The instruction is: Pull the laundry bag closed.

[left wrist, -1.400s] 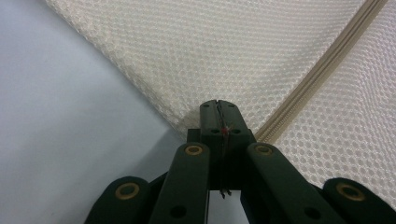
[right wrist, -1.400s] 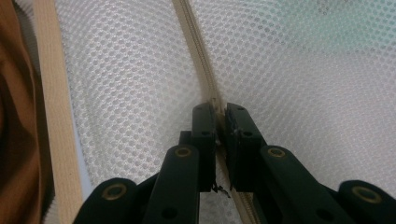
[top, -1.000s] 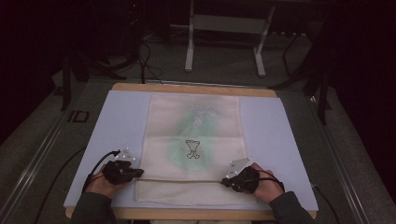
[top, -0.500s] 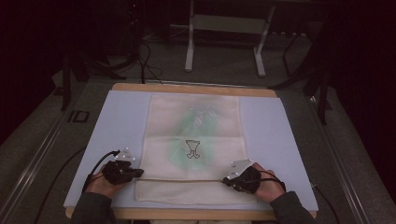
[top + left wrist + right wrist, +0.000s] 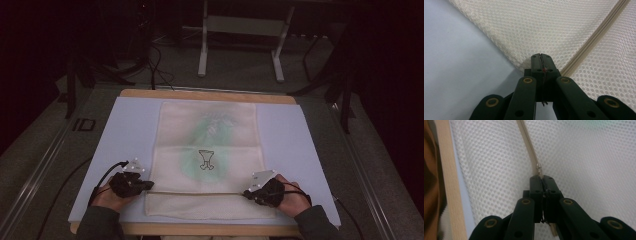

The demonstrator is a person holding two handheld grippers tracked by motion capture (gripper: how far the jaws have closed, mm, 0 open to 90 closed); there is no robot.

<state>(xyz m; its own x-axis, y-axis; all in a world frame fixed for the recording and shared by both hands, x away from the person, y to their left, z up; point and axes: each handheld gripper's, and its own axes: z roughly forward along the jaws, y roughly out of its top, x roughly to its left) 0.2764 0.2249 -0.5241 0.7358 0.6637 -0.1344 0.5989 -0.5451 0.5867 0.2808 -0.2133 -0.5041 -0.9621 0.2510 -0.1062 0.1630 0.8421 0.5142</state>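
My left gripper (image 5: 148, 185) sits at the near-left, abt 7 o'clock on the pale blue table mat (image 5: 130, 125), jaws pinched tight on the left edge of the cream mesh zip bag (image 5: 207, 150), right where the beige zipper tape (image 5: 594, 37) ends. My right gripper (image 5: 247, 194) is at 5 o'clock, jaws closed on the small metal zipper pull (image 5: 539, 167).

The zip's long axis runs 9-to-3 across the bag's near end, btwn my 2 grippers, so I judge the next move pulls the slider along that line toward the left, w/ the left holding fabric taut. Right is the one on the slider.

Farther off toward 12, the bag lies flat, lengthwise, a green-tinted item showing faintly through the mesh and a small dark goblet-like mark (image 5: 206, 160) printed mid-bag.
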